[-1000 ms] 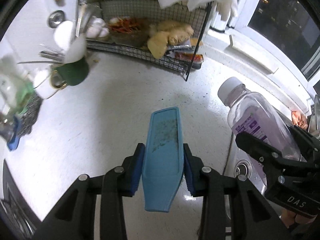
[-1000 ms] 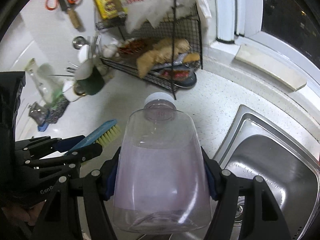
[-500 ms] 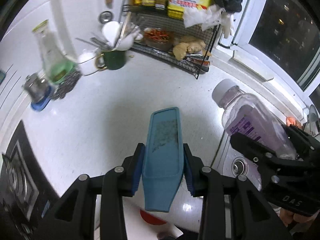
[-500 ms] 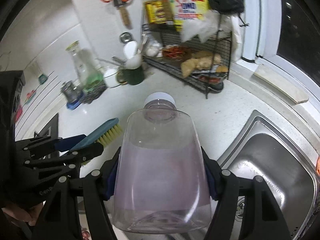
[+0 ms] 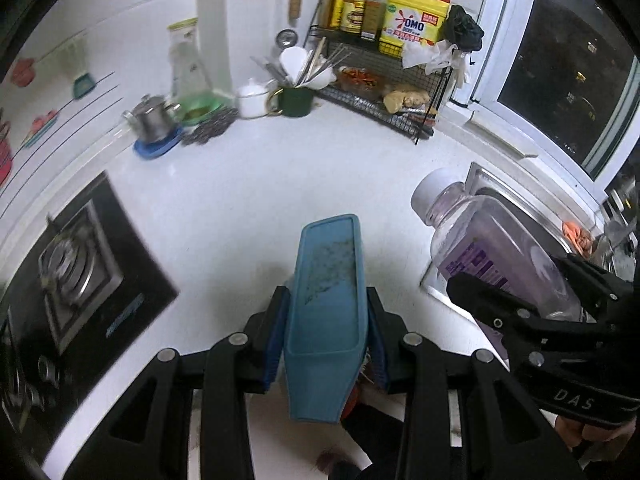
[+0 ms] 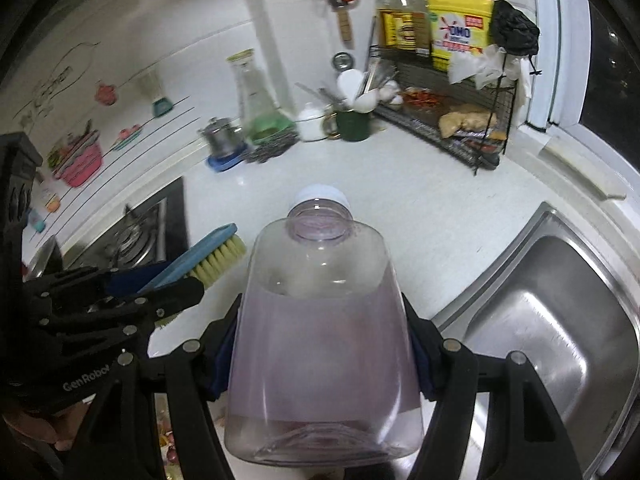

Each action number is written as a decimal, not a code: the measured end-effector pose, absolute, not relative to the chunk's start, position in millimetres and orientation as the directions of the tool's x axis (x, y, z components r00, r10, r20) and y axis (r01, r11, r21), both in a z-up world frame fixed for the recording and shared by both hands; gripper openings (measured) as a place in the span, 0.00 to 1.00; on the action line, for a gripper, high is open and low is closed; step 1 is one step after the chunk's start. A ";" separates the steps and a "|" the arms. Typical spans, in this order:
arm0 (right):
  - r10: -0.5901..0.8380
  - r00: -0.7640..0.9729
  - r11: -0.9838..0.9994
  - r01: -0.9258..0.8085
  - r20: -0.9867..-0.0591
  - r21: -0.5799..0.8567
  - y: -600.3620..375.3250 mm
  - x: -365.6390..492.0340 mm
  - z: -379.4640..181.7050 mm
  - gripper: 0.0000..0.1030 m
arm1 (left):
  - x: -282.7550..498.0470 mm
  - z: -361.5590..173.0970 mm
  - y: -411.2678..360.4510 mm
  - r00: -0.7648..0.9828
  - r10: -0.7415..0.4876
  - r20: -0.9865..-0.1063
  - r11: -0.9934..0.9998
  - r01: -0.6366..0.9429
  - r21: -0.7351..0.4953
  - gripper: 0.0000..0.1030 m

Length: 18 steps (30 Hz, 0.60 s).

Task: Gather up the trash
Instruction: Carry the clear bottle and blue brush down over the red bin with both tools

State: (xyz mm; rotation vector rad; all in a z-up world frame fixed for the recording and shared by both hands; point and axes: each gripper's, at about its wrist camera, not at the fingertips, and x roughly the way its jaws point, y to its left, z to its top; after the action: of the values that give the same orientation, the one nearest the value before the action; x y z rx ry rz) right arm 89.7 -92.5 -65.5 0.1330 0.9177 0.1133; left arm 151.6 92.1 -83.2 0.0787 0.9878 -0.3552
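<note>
My left gripper [image 5: 326, 332] pinches the blue brush [image 5: 326, 300] flat between its fingers, bristles down for sweeping; my right gripper [image 6: 322, 350] clamps the clear bottle [image 6: 322, 340] by its sides, cap forward, both held above the surface [image 5: 260, 184] left of the sink [image 6: 560, 320]

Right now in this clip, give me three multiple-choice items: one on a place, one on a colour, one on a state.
1. Where is the sink relative to the clear bottle?
A. To its right
B. To its left
C. Behind the wire rack

2. What colour is the back of the brush in the left tongs?
A. Red
B. Blue
C. Yellow

3. What state are the right tongs in?
A. Open and empty
B. Shut on a mug
C. Shut on the clear bottle

Answers: 1 A, the steel basin lies right of the bottle; 2 B, its plastic back is blue; 3 C, both pads press the bottle's sides.
</note>
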 end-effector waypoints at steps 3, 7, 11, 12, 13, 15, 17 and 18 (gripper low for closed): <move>0.164 0.597 0.985 -0.058 -0.785 0.161 -68.0 61.7 -67.4 0.64 | 122.2 -90.5 115.2 0.489 -0.250 -0.835 0.944 0.314 -0.099 0.33; 0.176 0.570 0.984 -0.071 -0.802 0.166 -44.2 30.5 -77.3 0.64 | 89.8 -108.5 140.4 0.456 -0.236 -0.858 0.951 0.288 -0.109 0.33; 0.178 0.517 0.984 -0.070 -0.837 0.165 -27.2 7.8 -95.3 0.64 | 66.4 -133.8 157.3 0.403 -0.225 -0.887 0.958 0.257 -0.127 0.33; 0.174 0.503 0.985 -0.072 -0.847 0.160 -23.8 3.4 -100.9 0.64 | 61.2 -142.9 160.8 0.385 -0.223 -0.896 0.960 0.248 -0.132 0.33; 0.175 0.491 0.984 -0.073 -0.853 0.160 -21.6 0.0 -105.7 0.64 | 58.0 -148.7 162.4 0.375 -0.220 -0.901 0.961 0.243 -0.134 0.33; 0.171 0.454 0.985 -0.072 -0.874 0.155 -18.4 -5.4 -120.9 0.64 | 50.2 -165.7 166.8 0.346 -0.216 -0.913 0.963 0.233 -0.139 0.33; 0.178 0.428 0.984 -0.078 -0.886 0.160 -16.2 -8.8 -134.0 0.64 | 44.8 -186.4 170.5 0.314 -0.213 -0.925 0.964 0.221 -0.148 0.33; 0.181 0.411 0.983 -0.079 -0.893 0.163 -14.8 -8.6 -141.8 0.64 | 43.8 -196.7 171.9 0.298 -0.214 -0.930 0.965 0.215 -0.153 0.33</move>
State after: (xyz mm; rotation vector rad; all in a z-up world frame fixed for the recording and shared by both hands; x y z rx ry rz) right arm -8.6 -14.8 -141.8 0.1009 1.1358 0.1642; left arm 43.8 171.9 -196.7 0.0015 1.2361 -0.2848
